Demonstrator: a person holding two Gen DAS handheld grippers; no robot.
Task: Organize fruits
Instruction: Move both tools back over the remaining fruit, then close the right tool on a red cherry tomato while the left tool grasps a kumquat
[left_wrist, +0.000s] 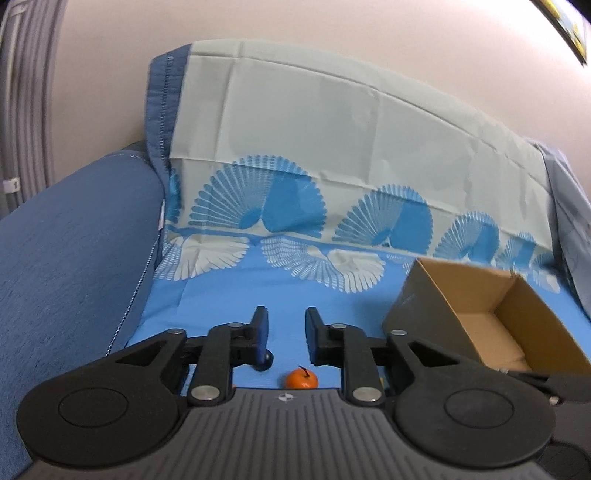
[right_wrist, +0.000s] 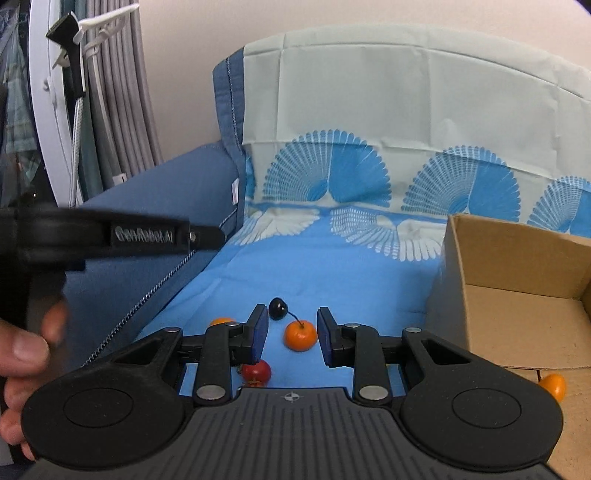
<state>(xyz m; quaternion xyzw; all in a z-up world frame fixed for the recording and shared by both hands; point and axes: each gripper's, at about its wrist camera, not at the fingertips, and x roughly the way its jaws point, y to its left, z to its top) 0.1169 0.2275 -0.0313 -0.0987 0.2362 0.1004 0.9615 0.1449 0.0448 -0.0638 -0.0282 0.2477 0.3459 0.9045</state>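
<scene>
In the right wrist view a small orange mandarin (right_wrist: 300, 335) with a dark stem lies on the blue cloth (right_wrist: 332, 280). It shows in the gap of my right gripper (right_wrist: 291, 334), which is open with its pads off the fruit. A dark cherry (right_wrist: 277, 308) lies just beyond. A red fruit (right_wrist: 256, 372) and another orange fruit (right_wrist: 221, 321) lie by the left finger. My left gripper (left_wrist: 287, 332) is open over bare cloth, and the mandarin (left_wrist: 301, 378) sits below it. The cardboard box (right_wrist: 517, 295) stands to the right, and a small orange fruit (right_wrist: 553, 386) rests on its flap.
The open box (left_wrist: 480, 321) is at the right in the left wrist view. A blue sofa arm (left_wrist: 74, 258) rises on the left and a draped backrest (left_wrist: 332, 147) stands behind. A hand (right_wrist: 22, 350) holds the left gripper's body (right_wrist: 147, 236) at the left.
</scene>
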